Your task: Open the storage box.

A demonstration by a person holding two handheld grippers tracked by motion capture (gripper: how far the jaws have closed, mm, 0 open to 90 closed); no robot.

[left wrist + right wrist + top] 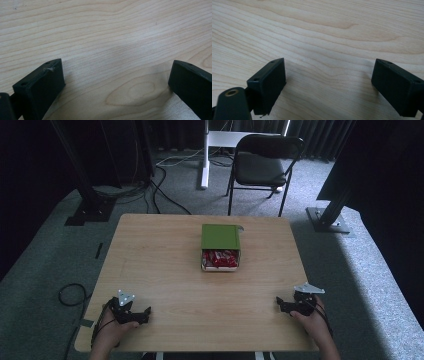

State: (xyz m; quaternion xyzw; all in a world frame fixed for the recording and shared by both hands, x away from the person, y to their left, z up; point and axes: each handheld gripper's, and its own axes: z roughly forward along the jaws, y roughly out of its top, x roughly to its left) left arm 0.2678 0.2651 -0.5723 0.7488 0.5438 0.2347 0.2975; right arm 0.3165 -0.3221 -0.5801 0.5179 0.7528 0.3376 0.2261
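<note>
Table of pale wood fills the middle of the high view, and a green box sits on it toward the far edge, near the centre line. The box is partly slid open on the near side, where a tray with red packets shows. Both grippers rest near the near edge, well apart from the box and from each other. The left gripper lies at the near left corner, held by the left hand, with its jaws pointing toward the table's middle. The right gripper lies at the near right corner in the right hand, its jaws pointing left. In the left gripper view the two black jaws stand wide apart with nothing but bare wood grain between them. In the right gripper view the jaws also stand wide apart over bare wood, holding nothing. Beyond the table a black chair stands on grey carpet beside a white post. Cables trail across the carpet at the far left.
</note>
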